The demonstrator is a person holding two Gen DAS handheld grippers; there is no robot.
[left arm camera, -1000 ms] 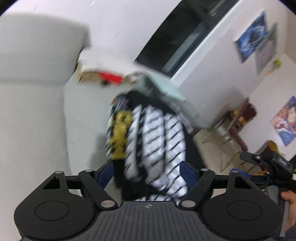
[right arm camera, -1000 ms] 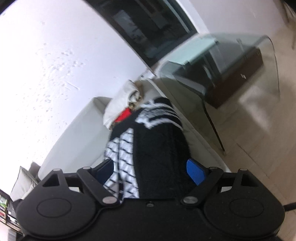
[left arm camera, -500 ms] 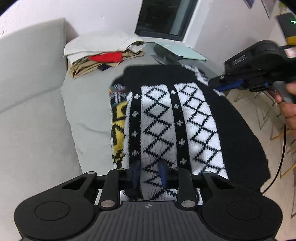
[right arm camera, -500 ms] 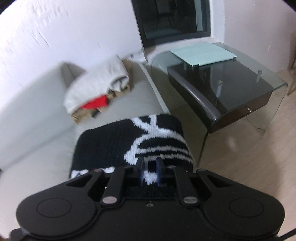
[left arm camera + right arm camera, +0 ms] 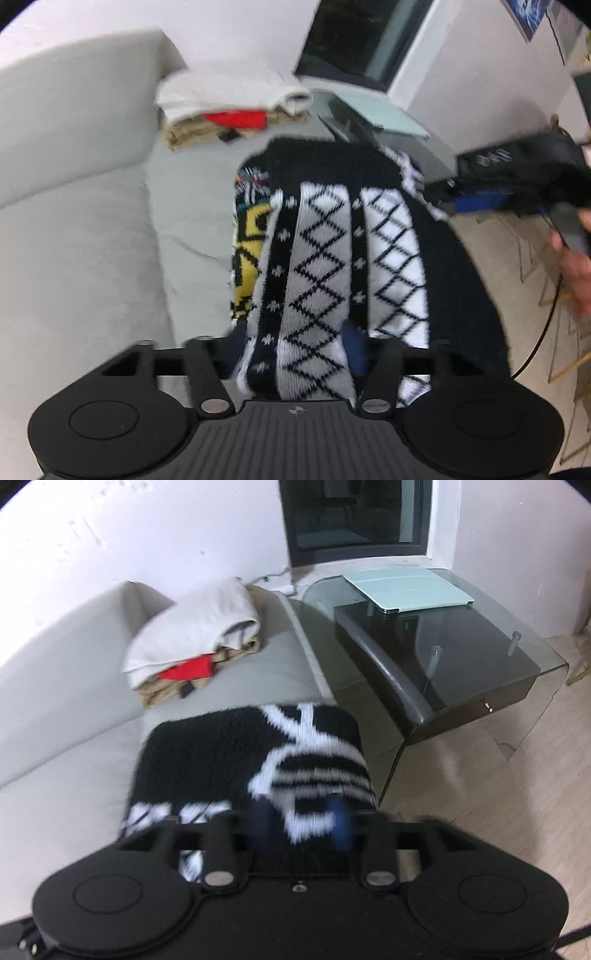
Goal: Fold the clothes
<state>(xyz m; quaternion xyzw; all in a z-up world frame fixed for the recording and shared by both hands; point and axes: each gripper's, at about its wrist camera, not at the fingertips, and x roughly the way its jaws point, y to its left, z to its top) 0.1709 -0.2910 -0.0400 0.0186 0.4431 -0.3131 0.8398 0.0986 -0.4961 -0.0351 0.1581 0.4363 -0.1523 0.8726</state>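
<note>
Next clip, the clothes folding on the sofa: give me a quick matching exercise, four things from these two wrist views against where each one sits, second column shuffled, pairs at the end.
Things:
1. black and white knit sweater
2. stack of folded clothes
3. pale green sheet
4. red garment

Places:
A. on top of the glass table
B. on the sofa seat, at the far end by the backrest
C. tucked inside the stack, under the cream layer
D. spread on the sofa seat right in front of both grippers

Pairs: 1-D, 2-B, 3-A, 4-C
</note>
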